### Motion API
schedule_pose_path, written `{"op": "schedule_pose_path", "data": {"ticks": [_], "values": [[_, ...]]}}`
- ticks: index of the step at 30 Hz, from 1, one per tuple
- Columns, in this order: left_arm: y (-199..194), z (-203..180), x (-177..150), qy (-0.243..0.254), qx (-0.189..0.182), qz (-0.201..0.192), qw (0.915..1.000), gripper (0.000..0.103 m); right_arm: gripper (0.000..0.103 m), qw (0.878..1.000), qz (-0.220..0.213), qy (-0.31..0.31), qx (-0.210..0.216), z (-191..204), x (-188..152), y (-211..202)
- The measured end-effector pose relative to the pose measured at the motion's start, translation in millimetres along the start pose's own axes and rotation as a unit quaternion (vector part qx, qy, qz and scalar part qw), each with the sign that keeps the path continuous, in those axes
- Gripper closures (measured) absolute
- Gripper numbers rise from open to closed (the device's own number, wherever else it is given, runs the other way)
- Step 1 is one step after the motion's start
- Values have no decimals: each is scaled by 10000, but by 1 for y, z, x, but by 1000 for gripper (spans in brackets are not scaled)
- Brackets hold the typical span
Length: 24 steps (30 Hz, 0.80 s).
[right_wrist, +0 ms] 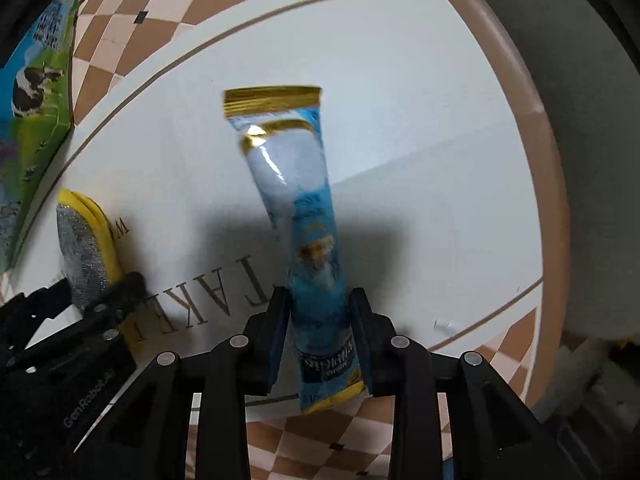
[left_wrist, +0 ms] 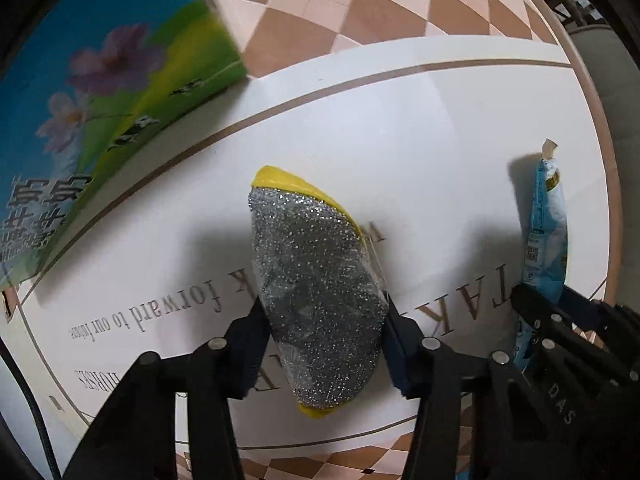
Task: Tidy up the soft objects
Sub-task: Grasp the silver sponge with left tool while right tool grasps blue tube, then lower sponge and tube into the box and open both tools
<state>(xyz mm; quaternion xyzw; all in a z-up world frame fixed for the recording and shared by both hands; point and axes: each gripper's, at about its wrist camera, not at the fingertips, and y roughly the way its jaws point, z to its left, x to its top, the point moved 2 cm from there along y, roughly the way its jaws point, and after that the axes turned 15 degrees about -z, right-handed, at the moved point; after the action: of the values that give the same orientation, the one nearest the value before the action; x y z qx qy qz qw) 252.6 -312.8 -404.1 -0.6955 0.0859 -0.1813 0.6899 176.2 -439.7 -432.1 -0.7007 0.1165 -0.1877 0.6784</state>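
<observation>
My left gripper [left_wrist: 324, 320] is shut on a silver glitter scouring sponge with yellow edges [left_wrist: 316, 280], held over the white tabletop [left_wrist: 420, 140]. My right gripper [right_wrist: 320, 320] is shut on a long blue sachet with gold ends [right_wrist: 296, 200], also held over the table. The sachet shows edge-on at the right of the left wrist view [left_wrist: 546, 224], with the right gripper [left_wrist: 560, 320] below it. The sponge [right_wrist: 86, 248] and the left gripper [right_wrist: 80, 320] show at the left of the right wrist view.
A blue and green carton with flowers and cows [left_wrist: 96, 92] stands at the left on the table; it also shows in the right wrist view [right_wrist: 32, 120]. The table has a brown checkered border [right_wrist: 516, 344] and a rounded tan edge [right_wrist: 552, 184] at the right.
</observation>
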Motion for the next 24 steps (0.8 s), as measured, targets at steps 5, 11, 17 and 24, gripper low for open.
{"op": "schedule_pose_path", "data": {"ticks": [5,11,17,24], "values": [[-17,24,-7,-365,94,-254,9990,61,81,9994,-91,-310,-118,23,0,-1],[-119,57,-11,-717,-276,-1185,9900,61,87,9979,-101,-496,407,63,-10,-30],[-211,131,-8,-1157,-334,-1940,9736,60,87,9830,-848,-952,1321,121,0,-129],[-210,235,16,-1608,365,-1912,9676,60,87,9595,-1487,-1395,1942,169,65,-220]]}}
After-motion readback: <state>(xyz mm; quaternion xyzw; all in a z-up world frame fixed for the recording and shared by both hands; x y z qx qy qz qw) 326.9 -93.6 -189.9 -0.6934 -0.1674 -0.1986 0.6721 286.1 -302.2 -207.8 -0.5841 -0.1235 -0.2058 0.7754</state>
